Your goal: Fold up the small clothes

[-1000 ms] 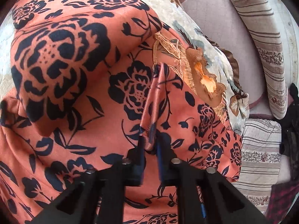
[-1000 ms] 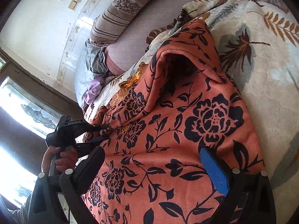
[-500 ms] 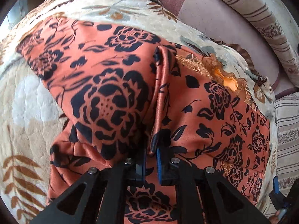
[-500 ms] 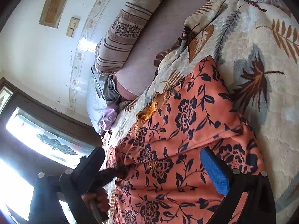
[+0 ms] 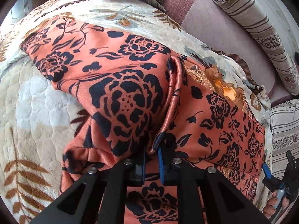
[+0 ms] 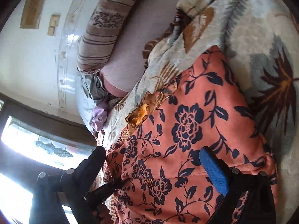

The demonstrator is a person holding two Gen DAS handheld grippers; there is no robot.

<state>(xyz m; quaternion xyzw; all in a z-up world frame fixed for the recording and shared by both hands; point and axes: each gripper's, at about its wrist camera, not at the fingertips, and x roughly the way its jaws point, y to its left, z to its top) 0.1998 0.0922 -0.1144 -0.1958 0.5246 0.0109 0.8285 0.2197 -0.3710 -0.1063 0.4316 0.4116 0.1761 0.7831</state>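
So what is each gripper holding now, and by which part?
The left gripper pinches a raised fold of the orange flowered garment, near its closest edge. The right gripper is open and holds nothing.

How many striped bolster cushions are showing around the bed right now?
2: one long striped bolster lies along the mauve sofa seat, and a second striped cushion sits below it at the right edge. Others may be hidden.

Pale wall [image 6: 28, 59], bright window [image 6: 28, 145], striped bolster [image 5: 261, 37], leaf-patterned blanket [image 5: 37, 112], perhaps a mauve mattress [image 5: 214, 28]
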